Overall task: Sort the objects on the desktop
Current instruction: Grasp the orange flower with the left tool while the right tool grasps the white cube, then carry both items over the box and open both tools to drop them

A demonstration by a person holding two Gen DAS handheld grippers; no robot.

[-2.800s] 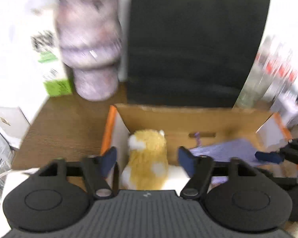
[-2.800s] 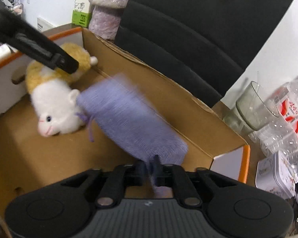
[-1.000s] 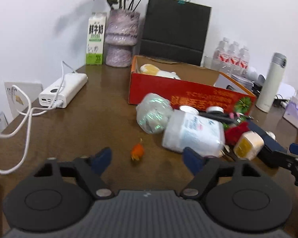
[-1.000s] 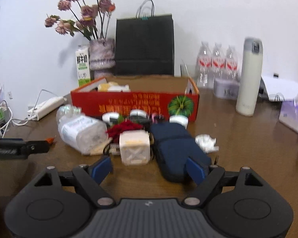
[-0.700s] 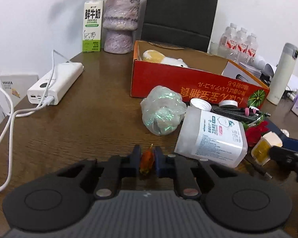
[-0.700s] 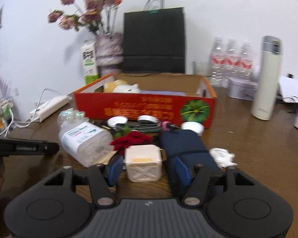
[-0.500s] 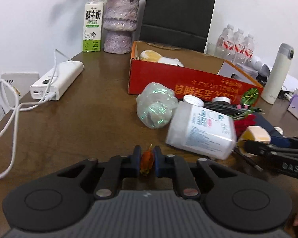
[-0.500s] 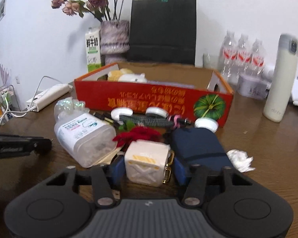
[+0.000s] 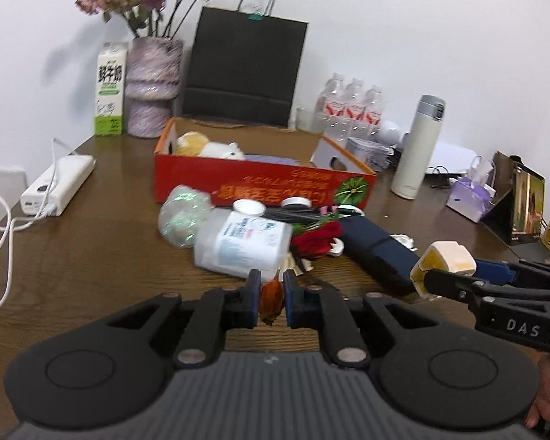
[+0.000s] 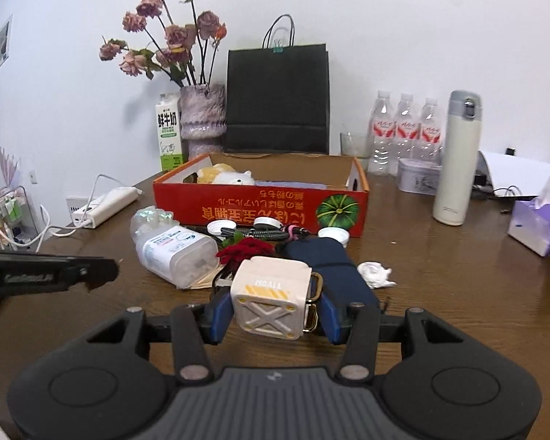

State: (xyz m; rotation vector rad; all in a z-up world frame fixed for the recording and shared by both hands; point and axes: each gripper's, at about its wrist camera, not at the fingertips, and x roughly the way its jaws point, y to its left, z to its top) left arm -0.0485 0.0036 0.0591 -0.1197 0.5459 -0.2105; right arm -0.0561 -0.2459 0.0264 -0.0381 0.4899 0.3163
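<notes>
Two tools gripping: left tool [image 9: 269, 302] pinches small orange-red bud [image 9: 271, 297]; right tool [image 10: 271, 311] clamps cream cube [image 10: 271, 299], X-embossed face.

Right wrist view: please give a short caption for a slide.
Right gripper holds a cream box before the red carton.

The table [image 10: 458, 293] is dark wood with visible grain and a soft sheen, and the red box [image 10: 260, 209] on it is printed cardboard, glossy outside and raw brown inside. A fuzzy plush toy [image 10: 225, 176] lies in the box, and the 3 water bottles [image 10: 405, 128] behind are clear plastic. The black bag [image 10: 278, 99] is matt paper, the flask [image 10: 456, 157] smooth and satin, the vase [image 10: 202, 117] rough and mottled.
</notes>
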